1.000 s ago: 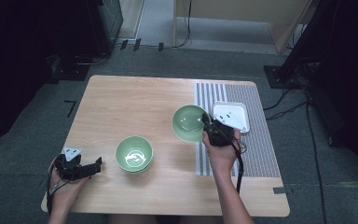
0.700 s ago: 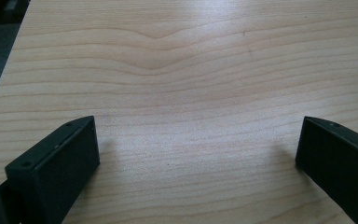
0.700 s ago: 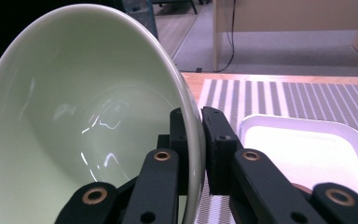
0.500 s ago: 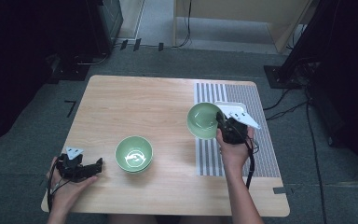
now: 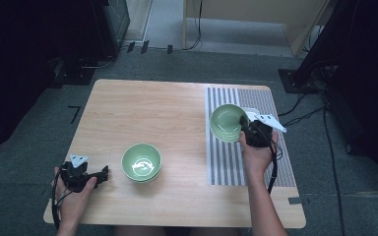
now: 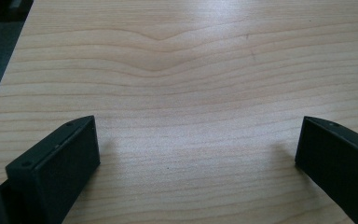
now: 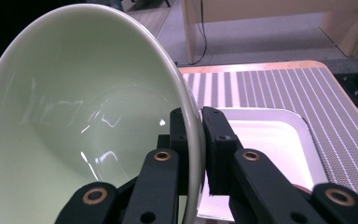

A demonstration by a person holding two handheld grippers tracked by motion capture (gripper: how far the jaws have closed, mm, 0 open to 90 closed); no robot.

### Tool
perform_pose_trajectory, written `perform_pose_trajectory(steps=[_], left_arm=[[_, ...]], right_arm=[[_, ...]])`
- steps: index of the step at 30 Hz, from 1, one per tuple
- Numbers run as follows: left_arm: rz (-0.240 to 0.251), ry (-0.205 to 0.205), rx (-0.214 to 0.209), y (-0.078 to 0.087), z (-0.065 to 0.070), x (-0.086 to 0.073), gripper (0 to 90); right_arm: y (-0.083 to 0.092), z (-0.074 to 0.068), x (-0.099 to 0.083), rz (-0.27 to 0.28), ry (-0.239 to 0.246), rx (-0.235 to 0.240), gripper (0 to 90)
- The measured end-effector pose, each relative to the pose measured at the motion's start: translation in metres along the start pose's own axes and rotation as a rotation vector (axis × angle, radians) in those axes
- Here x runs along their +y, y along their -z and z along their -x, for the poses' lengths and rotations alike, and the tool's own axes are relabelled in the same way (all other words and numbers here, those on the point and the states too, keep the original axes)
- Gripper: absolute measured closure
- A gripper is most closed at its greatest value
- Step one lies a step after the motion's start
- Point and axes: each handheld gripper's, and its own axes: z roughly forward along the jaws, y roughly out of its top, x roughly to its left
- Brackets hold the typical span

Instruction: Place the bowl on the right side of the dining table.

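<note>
My right gripper [image 5: 248,129] is shut on the rim of a pale green bowl [image 5: 228,122], holding it tilted above the striped mat [image 5: 224,162]. In the right gripper view the bowl [image 7: 88,116] fills the left side, its rim pinched between the two black jaws. A second green bowl [image 5: 141,162] sits on the wooden table [image 5: 142,108] near the front. My left gripper [image 5: 101,173] rests at the front left corner, pointing toward that bowl. Its jaws stand wide apart over bare wood [image 6: 196,93], with nothing between them.
A white rectangular tray [image 7: 270,140] lies on the striped mat just behind the held bowl. Dark floor, cables and furniture legs surround the table. The table's back left stretch is bare wood.
My right gripper has carried the green bowl to the right, from the mat's left edge to over the mat beside the white tray. The left gripper and the front bowl have stayed put.
</note>
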Motion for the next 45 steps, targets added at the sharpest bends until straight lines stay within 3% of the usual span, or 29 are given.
perform_pose_trajectory(steps=[13, 23, 35, 45], left_arm=[[0.000, 0.005, 0.006, 0.000, 0.001, 0.001, 0.0], [0.000, 0.007, 0.007, -0.001, 0.001, 0.001, 0.0], [0.000, 0.007, 0.007, -0.001, 0.001, 0.001, 0.0], [-0.001, 0.007, 0.007, -0.001, 0.001, 0.001, 0.0]], right_arm=[[-0.021, 0.033, -0.004, -0.046, -0.049, -0.071, 84.4], [-0.033, 0.051, -0.003, -0.063, -0.079, -0.117, 84.4], [-0.048, 0.070, -0.009, -0.098, -0.116, -0.171, 84.3], [-0.063, 0.077, -0.014, -0.144, -0.140, -0.192, 84.3]])
